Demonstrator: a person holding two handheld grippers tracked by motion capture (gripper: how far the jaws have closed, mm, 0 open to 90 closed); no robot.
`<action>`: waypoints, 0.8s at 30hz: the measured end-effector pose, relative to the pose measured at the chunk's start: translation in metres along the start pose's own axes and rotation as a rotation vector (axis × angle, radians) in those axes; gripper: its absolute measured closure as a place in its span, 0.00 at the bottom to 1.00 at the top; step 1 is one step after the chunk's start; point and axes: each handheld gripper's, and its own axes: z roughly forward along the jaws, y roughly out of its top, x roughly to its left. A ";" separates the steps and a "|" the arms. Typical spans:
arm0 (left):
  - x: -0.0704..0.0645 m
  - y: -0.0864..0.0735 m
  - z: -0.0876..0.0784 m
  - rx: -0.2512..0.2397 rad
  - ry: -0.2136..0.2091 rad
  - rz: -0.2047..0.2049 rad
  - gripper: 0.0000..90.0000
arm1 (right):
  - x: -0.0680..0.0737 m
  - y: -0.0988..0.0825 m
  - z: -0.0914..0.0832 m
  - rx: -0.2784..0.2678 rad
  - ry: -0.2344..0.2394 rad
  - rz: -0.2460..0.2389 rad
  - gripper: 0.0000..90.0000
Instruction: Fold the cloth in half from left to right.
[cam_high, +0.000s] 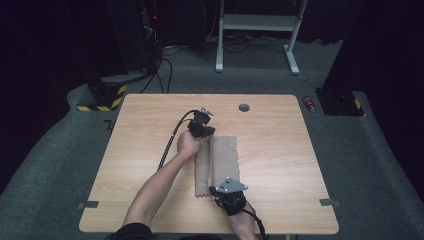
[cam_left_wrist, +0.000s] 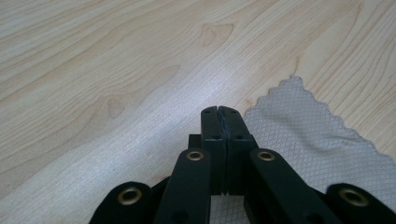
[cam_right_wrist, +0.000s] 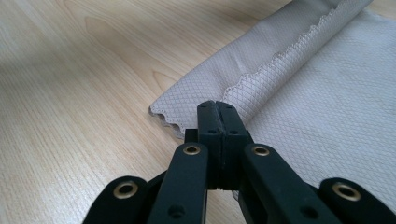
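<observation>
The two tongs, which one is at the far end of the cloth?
The left tongs, at the cloth's far end toward the table's grommet hole; the right tongs sit at its near end.

Bare table (cam_high: 280, 150) right of cloth (cam_high: 222, 160); grommet (cam_high: 244, 107) only obstacle.

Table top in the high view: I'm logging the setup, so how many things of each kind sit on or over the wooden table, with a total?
Beige waffle-textured cloth with scalloped edges, partly folded: 1
Black two-jaw tongs, held one in each hand, at the cloth's far end and near end: 2
Small round grey grommet in the light wooden table, near the far edge: 1
Total: 4
</observation>
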 end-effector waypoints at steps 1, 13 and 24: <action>-0.001 0.001 0.001 -0.004 0.000 -0.001 0.99 | -0.001 0.000 -0.001 0.000 -0.001 0.003 1.00; -0.011 0.005 0.009 0.005 -0.004 0.025 0.99 | -0.009 -0.010 -0.009 0.002 -0.022 0.023 1.00; -0.018 0.010 0.013 0.007 -0.011 0.044 0.99 | -0.014 -0.018 -0.016 0.000 -0.037 0.052 1.00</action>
